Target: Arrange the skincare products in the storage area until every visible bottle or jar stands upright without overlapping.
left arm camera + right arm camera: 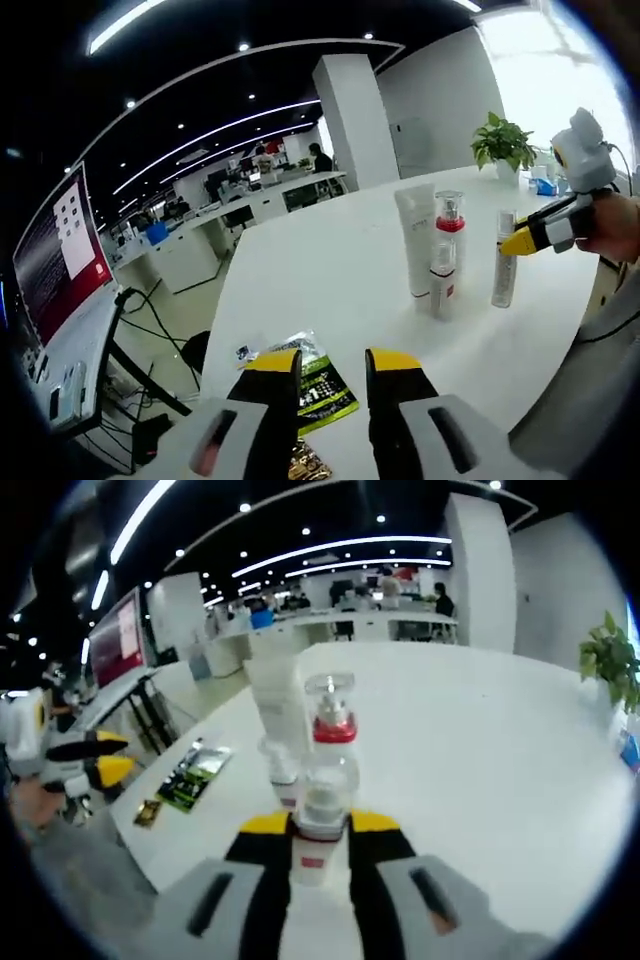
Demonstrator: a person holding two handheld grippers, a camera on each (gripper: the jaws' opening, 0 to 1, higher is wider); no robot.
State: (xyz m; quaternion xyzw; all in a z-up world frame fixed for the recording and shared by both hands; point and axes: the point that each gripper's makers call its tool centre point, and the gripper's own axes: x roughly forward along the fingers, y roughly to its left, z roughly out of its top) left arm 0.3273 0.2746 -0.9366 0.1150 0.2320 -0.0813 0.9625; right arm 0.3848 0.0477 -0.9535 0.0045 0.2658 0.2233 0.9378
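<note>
Upright on the white table (330, 270) stand a white tube (415, 240), a clear bottle with a red band (450, 222) and a small clear-capped bottle (443, 282). Just right of them a slim clear-capped bottle (505, 262) stands with my right gripper (518, 242) at its side. In the right gripper view that slim bottle (320, 805) sits between the jaws of my right gripper (320, 825), which is shut on it. Behind it are the red-band bottle (330, 715), the tube (280, 695) and the small bottle (279, 763). My left gripper (332, 362) is open over the table's near edge, holding nothing; it also shows as the left gripper (108, 757).
A green sachet (322, 385) and a gold sachet (305, 462) lie by my left jaws, seen too as the green sachet (195, 770) and gold sachet (148, 813). A potted plant (503, 145) stands at the table's far end. A monitor (55, 250) and desks lie beyond the table edge.
</note>
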